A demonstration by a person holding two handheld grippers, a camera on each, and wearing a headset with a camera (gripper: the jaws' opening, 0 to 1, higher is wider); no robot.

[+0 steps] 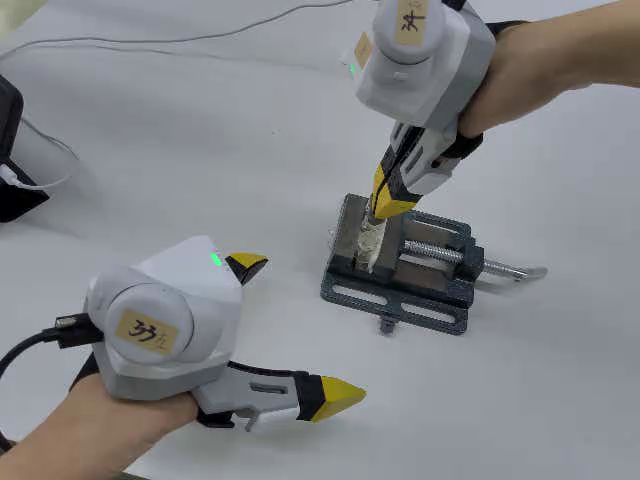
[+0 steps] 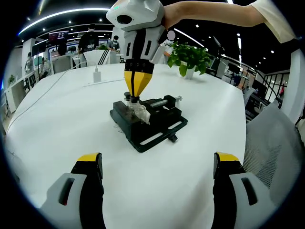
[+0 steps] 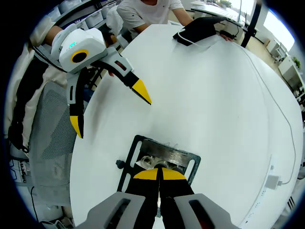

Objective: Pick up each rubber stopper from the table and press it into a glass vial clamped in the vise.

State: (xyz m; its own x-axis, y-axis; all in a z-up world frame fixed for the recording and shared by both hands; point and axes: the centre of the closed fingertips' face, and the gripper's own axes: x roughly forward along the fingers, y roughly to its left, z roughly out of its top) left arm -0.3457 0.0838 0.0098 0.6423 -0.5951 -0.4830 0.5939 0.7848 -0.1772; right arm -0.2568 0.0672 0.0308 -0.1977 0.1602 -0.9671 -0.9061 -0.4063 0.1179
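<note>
A dark metal vise (image 1: 420, 300) stands on the white table with clear glass vials (image 1: 366, 240) clamped in its jaws. My right gripper (image 1: 385, 208) points straight down, shut, its yellow tips resting on the top of a vial. I cannot make out a stopper between them. The right gripper view shows the shut tips (image 3: 159, 174) just over the vials (image 3: 150, 162) and vise (image 3: 188, 157). My left gripper (image 1: 296, 328) hovers open and empty at the near left, well clear of the vise. The left gripper view faces the vise (image 2: 152, 129) and the right gripper (image 2: 136, 93).
A black device (image 1: 10, 150) with a white cable (image 1: 150, 40) lies at the table's far left edge. The vise handle (image 1: 515, 271) sticks out to the right. A potted plant (image 2: 190, 57) and a white charger (image 2: 96, 75) sit on the far side.
</note>
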